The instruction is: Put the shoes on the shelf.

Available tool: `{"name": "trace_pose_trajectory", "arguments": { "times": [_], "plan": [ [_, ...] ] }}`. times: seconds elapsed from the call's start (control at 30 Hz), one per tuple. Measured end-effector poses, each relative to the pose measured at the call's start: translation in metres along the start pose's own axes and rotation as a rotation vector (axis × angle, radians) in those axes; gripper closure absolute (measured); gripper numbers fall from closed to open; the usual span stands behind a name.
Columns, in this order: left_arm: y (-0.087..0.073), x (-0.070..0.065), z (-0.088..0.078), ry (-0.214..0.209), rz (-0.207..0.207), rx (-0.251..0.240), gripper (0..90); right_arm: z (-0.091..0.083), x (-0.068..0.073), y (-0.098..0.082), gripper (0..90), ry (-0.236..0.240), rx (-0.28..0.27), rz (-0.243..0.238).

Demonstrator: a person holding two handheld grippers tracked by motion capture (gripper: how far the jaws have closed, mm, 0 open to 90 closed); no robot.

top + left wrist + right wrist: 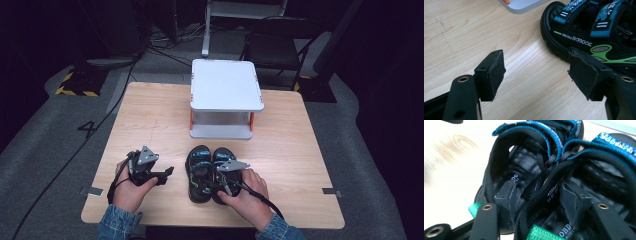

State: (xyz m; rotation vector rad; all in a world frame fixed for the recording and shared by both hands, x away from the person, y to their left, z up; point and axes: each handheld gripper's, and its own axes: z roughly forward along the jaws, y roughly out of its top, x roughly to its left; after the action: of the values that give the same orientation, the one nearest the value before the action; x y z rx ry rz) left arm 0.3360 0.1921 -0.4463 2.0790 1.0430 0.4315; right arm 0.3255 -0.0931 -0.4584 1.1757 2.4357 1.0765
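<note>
Your right claw (pixel 536 195) straddles the touching inner heel walls of the two sandals (pixel 206 172) lying side by side on the worktop (pixel 150 120), jaws half-spread, while your left claw (pixel 536 72) rests wide and empty beside them.

Two black sandals (pixel 206 172), one white two-tier stand (pixel 226 97), one wooden table (pixel 150 125), two grippers (pixel 167 172).
</note>
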Motion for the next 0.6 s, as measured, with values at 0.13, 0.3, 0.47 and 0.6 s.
{"name": "trace_pose_trajectory", "arguments": {
  "times": [0.13, 0.3, 0.47, 0.6],
  "plan": [
    [0.0000, 0.0003, -0.0001, 0.000, 0.005, 0.005, 29.1, -0.0003, 0.0030, 0.0015, 53.1, -0.011, 0.006, -0.018],
    [0.0002, -0.0012, 0.0020, -0.003, 0.007, 0.010, 29.0, 0.0022, 0.0062, 0.0038, 55.7, -0.028, 0.027, -0.037],
    [0.0010, -0.0032, 0.0036, -0.007, 0.012, 0.013, 29.0, 0.0046, 0.0098, 0.0055, 65.2, -0.070, 0.047, -0.082],
    [0.0013, -0.0038, 0.0041, -0.008, 0.022, 0.020, 28.8, 0.0053, 0.0094, 0.0073, 72.4, -0.089, 0.059, -0.081]
  ]
}}
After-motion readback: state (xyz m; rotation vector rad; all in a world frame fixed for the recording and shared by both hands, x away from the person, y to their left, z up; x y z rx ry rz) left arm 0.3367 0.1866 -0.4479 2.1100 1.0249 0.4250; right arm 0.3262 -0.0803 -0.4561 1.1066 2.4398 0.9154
